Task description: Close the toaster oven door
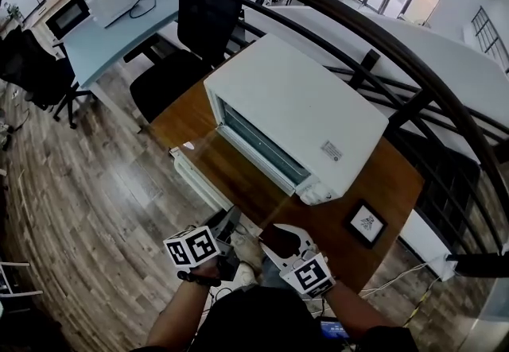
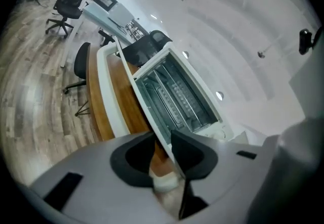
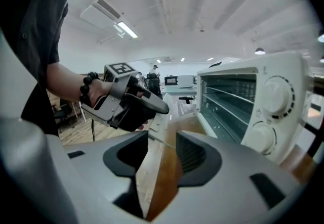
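Nearest me, my left tool (image 2: 162, 139) sits about half open. The thin side edge of the glass door (image 1: 231, 172) runs up between its jaws, not pinched. My right tool (image 3: 162, 141) gapes wide, and the door passes loosely between its jaws too. The door lies open, dropped forward from the white toaster oven (image 1: 302, 116) on the wooden bench (image 1: 382, 176). Beyond it stands a black office chair (image 1: 203, 17).

We find the toaster oven's open door (image 1: 238, 169) lying flat over the table's (image 1: 398, 183) near edge, blocking any low approach to the oven mouth. Bare floor (image 1: 87, 183) leaves us room on the left. A black railing (image 1: 382, 34) hems in the right, and a black chair (image 1: 207, 1) stands behind.
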Demonstrator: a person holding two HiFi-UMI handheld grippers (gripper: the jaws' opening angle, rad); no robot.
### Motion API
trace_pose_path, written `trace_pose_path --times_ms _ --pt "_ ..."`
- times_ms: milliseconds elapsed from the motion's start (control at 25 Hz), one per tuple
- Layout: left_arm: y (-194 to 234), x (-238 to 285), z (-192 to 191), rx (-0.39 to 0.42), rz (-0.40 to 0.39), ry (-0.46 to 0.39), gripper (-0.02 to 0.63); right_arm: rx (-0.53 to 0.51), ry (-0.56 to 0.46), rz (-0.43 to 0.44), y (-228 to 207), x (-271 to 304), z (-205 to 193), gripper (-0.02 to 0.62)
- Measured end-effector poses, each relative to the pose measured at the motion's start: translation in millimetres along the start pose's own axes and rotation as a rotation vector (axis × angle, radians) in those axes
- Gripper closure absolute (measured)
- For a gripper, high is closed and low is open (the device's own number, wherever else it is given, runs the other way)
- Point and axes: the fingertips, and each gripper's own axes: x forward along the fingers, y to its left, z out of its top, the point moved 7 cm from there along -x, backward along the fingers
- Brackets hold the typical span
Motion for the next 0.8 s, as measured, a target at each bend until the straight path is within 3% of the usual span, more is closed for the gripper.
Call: trace_pose_path --times_ms 200,400,520,680,800 --pt "-11 -1 4 -0.028 -0.045 -0.010 0.499 -0.128 0.025 0.010 10 8 8 0.414" --pt "-22 -5 13 -0.026 -0.086 -0.025 0.495 -0.094 -0.008 -0.045 0 7 13 0.458" --pt "-31 -20 20 -0.034 -0.109 -0.077 0.486 -0.076 -0.013 -0.061 -8 3 17 0.478" --pt "-18 -46 29 -0.036 -0.047 -0.199 0.486 -0.084 -0.026 -0.085 -13 0 21 0.485" --pt "0 -43 25 -0.043 -0.017 -0.179 0.457 -0.086 -0.023 -0.104 -13 0 25 0.485"
